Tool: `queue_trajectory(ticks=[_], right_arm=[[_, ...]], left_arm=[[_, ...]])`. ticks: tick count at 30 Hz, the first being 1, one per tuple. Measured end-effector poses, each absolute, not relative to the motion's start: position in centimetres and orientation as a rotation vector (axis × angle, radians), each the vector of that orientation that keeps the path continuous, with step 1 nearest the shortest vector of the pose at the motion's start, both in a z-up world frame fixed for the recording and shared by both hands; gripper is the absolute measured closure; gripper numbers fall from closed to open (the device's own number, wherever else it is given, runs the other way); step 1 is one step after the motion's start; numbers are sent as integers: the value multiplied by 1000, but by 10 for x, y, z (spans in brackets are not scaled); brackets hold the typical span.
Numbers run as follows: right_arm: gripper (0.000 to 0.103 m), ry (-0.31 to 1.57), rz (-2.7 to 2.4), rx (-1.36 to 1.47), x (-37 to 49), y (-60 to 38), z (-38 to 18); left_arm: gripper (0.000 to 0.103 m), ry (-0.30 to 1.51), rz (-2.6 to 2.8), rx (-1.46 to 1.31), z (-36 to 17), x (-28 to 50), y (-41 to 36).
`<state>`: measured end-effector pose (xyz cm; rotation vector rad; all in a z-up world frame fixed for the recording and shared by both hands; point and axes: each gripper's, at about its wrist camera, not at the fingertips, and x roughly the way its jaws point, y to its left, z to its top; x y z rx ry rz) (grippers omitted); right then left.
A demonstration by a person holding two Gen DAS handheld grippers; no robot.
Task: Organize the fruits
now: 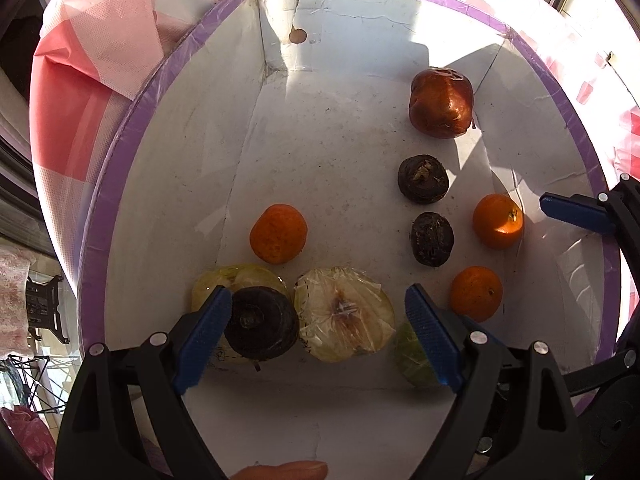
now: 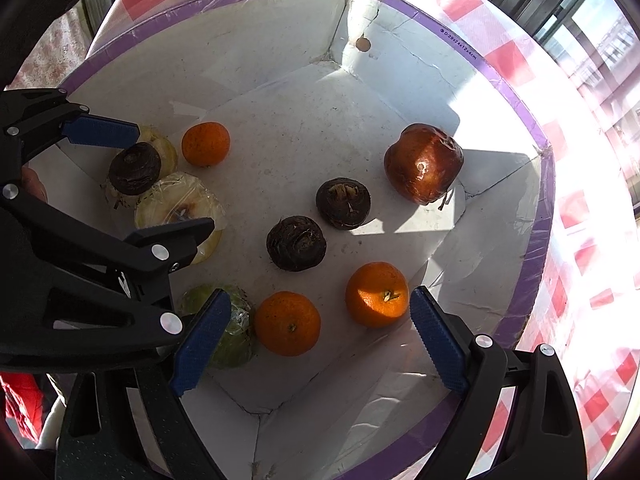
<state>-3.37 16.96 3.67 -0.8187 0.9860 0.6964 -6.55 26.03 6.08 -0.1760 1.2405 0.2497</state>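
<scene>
A white cardboard box with a purple rim (image 1: 120, 184) (image 2: 516, 92) holds the fruit. Inside lie a red-brown apple (image 1: 440, 104) (image 2: 424, 164), three oranges (image 1: 279, 233) (image 1: 498, 221) (image 1: 476, 292), three dark water chestnuts (image 1: 423, 179) (image 1: 432, 239) (image 1: 260, 322), and wrapped pale fruit halves (image 1: 344, 314) (image 2: 176, 204). My left gripper (image 1: 318, 332) is open above the box; one chestnut lies by its left finger. My right gripper (image 2: 320, 336) is open, with two oranges (image 2: 287, 323) (image 2: 376, 294) between its fingers and a wrapped green fruit (image 2: 236, 328) beside its left finger.
The box sits on a red and white checked cloth (image 1: 92, 52) (image 2: 592, 240). Windows show at the far right in the right wrist view (image 2: 588, 16). Strong sunlight falls across the box's right side.
</scene>
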Motion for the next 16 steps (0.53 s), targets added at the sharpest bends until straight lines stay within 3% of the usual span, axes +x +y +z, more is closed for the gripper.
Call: queue_trajectory(ticks=[12, 16], right_arm=[[16, 959, 740, -750, -40, 161, 44], [16, 838, 755, -668, -54, 144, 68]], left_arm=[[18, 1237, 395, -161, 78, -67, 260], [18, 1100, 550, -101, 123, -81, 250]])
